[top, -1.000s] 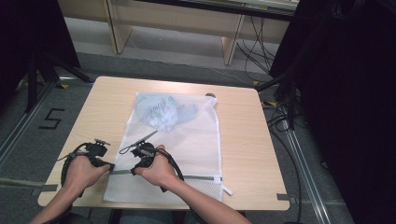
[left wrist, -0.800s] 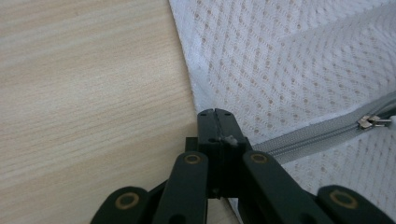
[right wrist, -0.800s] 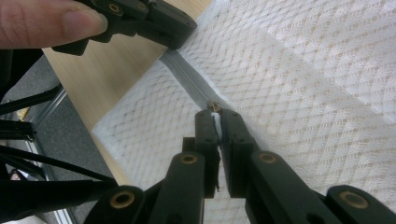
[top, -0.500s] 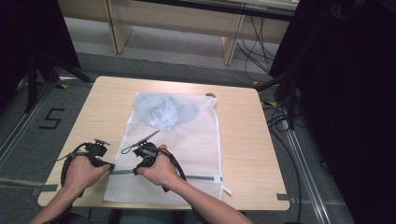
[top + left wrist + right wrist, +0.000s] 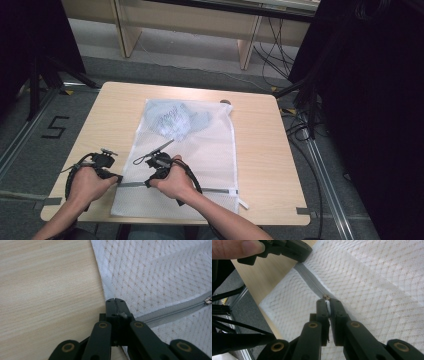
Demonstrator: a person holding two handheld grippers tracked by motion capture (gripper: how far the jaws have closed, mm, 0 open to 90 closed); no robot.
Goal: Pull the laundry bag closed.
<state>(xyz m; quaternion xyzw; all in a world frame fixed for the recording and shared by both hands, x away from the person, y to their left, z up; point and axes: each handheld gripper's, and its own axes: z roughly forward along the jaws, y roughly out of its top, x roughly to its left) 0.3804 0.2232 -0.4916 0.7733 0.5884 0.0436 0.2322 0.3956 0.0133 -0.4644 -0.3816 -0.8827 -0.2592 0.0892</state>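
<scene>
Jaws of the left gripper (image 5: 115, 300) pinch the near-left edge of one white mesh laundry bag (image 5: 200, 150) at the end of its grey zipper (image 5: 210, 190); those of the right gripper (image 5: 328, 300) clamp what looks like the zipper's pull. One bag lies flat on the table (image 5: 260, 145), crumpled clothing (image 5: 175, 120) inside. A "5" (image 5: 54, 127) marks the floor.
</scene>
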